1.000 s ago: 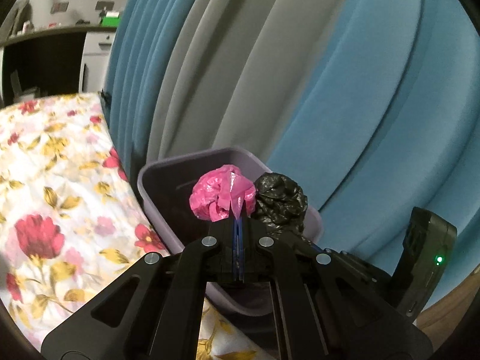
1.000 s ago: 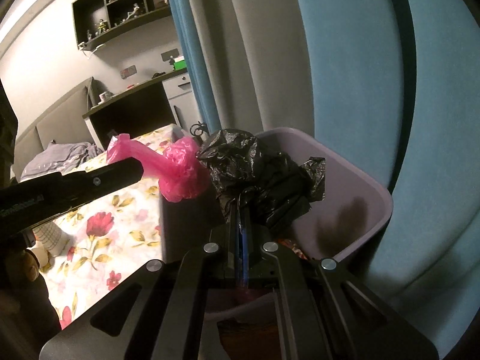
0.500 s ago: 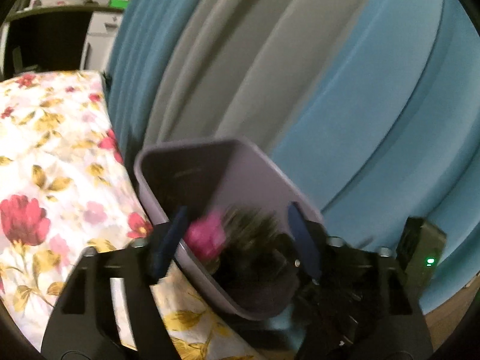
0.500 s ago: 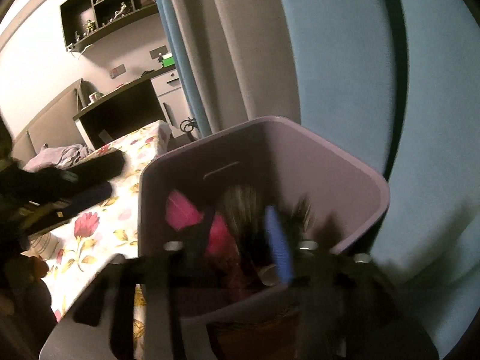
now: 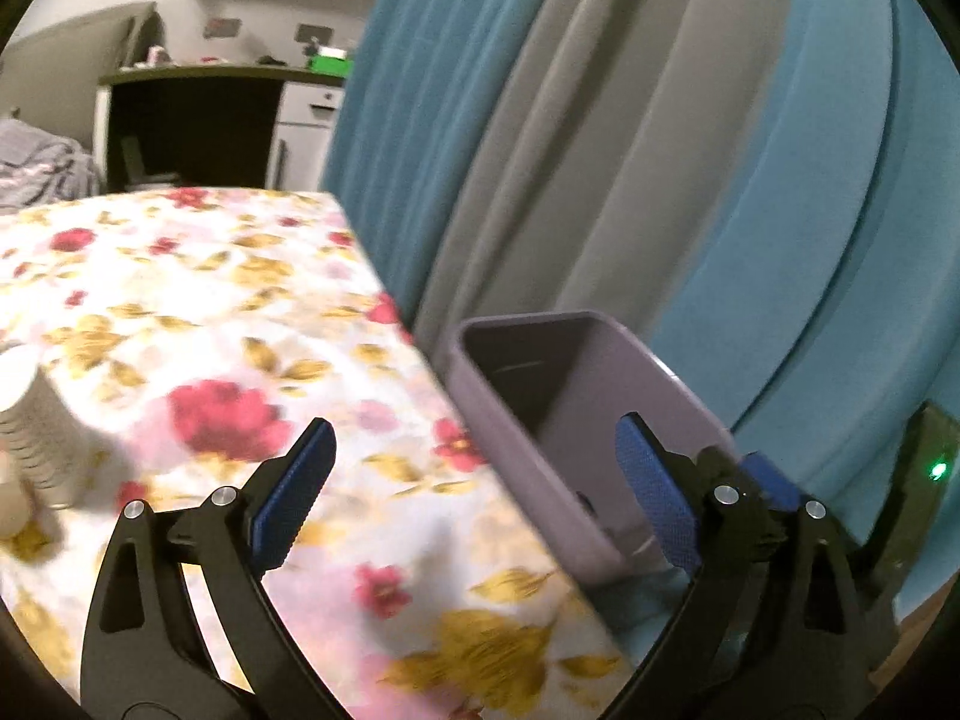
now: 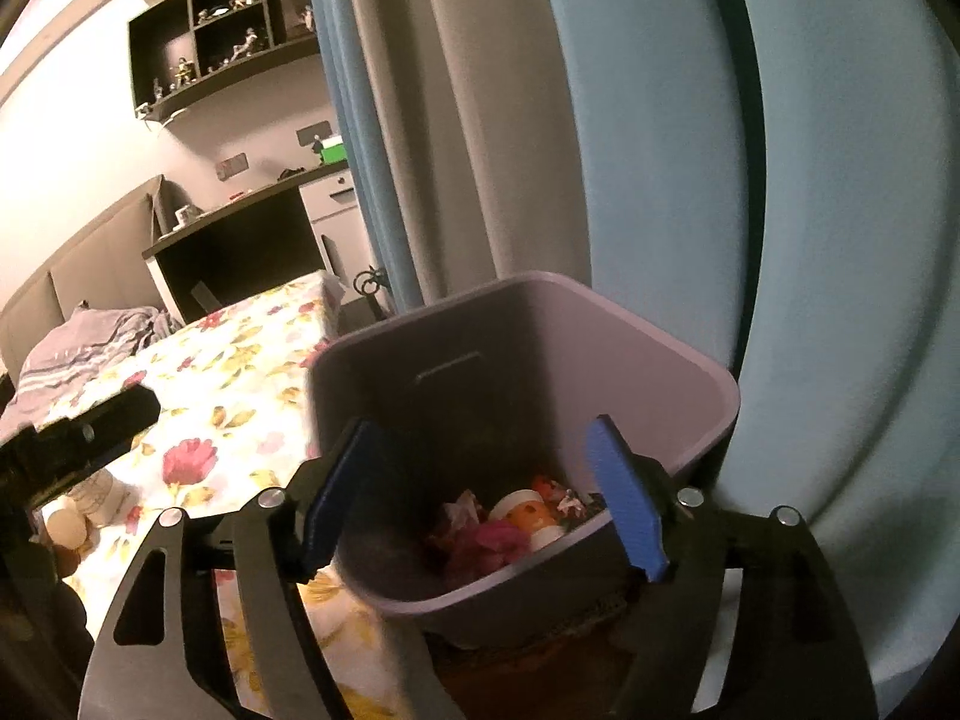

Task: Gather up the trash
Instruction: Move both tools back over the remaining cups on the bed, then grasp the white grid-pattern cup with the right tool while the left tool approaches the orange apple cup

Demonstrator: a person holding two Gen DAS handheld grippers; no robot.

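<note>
A grey-lilac trash bin (image 6: pixel 684 420) stands on the floor beside the table, also in the left wrist view (image 5: pixel 516 420). Inside it lie a pink bag (image 6: pixel 486 540), crumpled wrappers and a white and orange container (image 6: pixel 531 513). My right gripper (image 6: pixel 486 492) is open and empty, just above the bin's near rim. My left gripper (image 5: pixel 474 492) is open and empty, over the table edge to the left of the bin. The black bag is hidden in the bin.
A floral tablecloth (image 5: pixel 198 324) covers the table. A stack of white paper cups (image 5: pixel 36 438) stands at its left. Blue and grey curtains (image 5: pixel 660 150) hang behind the bin. A dark desk and shelves are at the back left.
Both grippers opened and let go of the pink bag and the black bag, which dropped into the bin. My left gripper has swung left over the table.
</note>
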